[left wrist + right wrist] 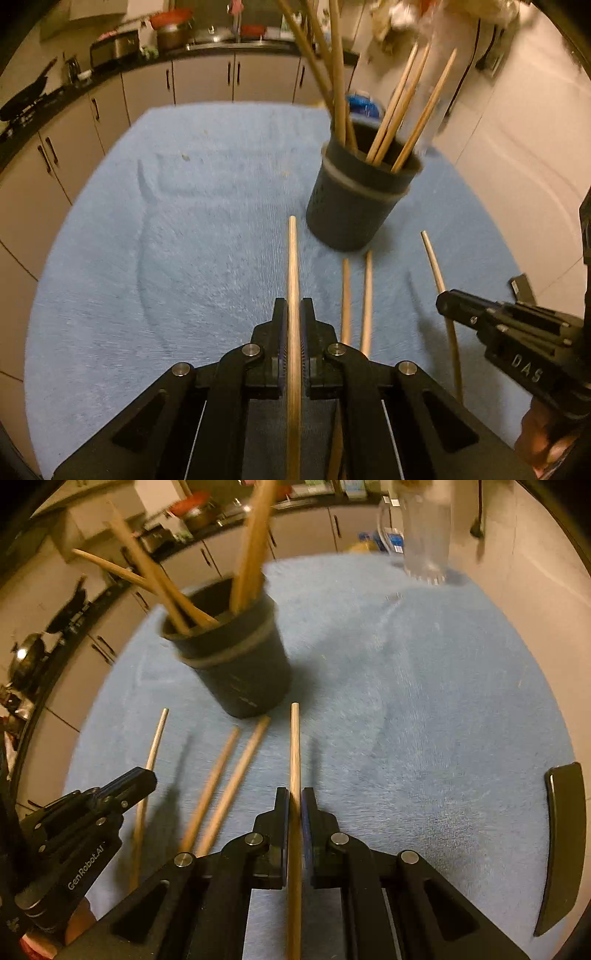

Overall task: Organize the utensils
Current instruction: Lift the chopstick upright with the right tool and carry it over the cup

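Observation:
A dark round holder [354, 210] [243, 672] stands on the blue cloth [184, 240] with several wooden chopsticks upright in it. My left gripper [294, 306] is shut on one chopstick [293, 258], lifted off the cloth and pointing toward the holder. My right gripper [294, 795] is shut on another chopstick [294, 746], its tip close to the holder's base. Each gripper also shows in the other view: the right [443, 304], the left [146, 775]. Two loose chopsticks [221, 779] [356, 295] lie side by side on the cloth between the grippers.
A clear glass [424, 535] stands at the cloth's far right corner. A black curved object [561, 849] lies at the right edge. Kitchen cabinets [203, 77] and a counter with pots run behind. Pale floor [517, 147] lies to the right.

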Demonstrator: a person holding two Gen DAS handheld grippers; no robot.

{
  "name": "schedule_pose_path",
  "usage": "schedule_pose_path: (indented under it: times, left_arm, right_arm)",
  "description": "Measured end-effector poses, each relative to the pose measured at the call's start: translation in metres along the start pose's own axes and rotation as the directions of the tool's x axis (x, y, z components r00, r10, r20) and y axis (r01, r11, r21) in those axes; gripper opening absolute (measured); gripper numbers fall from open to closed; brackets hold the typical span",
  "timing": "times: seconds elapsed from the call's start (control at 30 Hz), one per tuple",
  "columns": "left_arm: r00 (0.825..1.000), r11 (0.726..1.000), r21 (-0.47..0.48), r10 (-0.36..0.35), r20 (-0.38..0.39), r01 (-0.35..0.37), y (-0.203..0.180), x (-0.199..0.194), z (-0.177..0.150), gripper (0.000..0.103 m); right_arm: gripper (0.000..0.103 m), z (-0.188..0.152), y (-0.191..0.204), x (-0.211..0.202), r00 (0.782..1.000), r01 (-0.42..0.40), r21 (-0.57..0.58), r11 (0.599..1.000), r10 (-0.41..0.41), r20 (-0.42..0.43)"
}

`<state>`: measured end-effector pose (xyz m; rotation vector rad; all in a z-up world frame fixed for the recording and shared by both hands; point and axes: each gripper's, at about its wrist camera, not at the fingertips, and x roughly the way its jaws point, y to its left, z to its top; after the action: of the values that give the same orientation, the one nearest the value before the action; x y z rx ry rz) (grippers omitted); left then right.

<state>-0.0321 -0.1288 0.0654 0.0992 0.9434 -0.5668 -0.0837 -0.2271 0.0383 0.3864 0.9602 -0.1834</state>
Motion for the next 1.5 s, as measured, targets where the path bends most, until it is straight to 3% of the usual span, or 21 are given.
schedule_pose_path:
  times: [0.3,0.83,1.5]
  left_arm:
    - [0.996,1.000,0.007,-0.009,0.087,0.008,-0.003,-0.051,-0.007,0.006]
    - [0.987,1.000,0.019,-0.027,0.159,0.024,-0.008,-0.093,-0.015,0.006]
    - [0.972,1.000,0.009,-0.029,0.233,0.028,-0.010,-0.131,-0.013,0.006]
  right_arm:
    - [0.007,-0.011,0.036,-0.044,0.989,0.007,-0.070,0.998,0.003,0.147]
    - [0.007,-0.030,0.051,-0.088,0.970,0.000,-0.105,0.994,0.025,0.241]
    - [0.007,-0.034,0.032,-0.128,0.932,-0.077,-0.048,0.996,0.089,0.351]
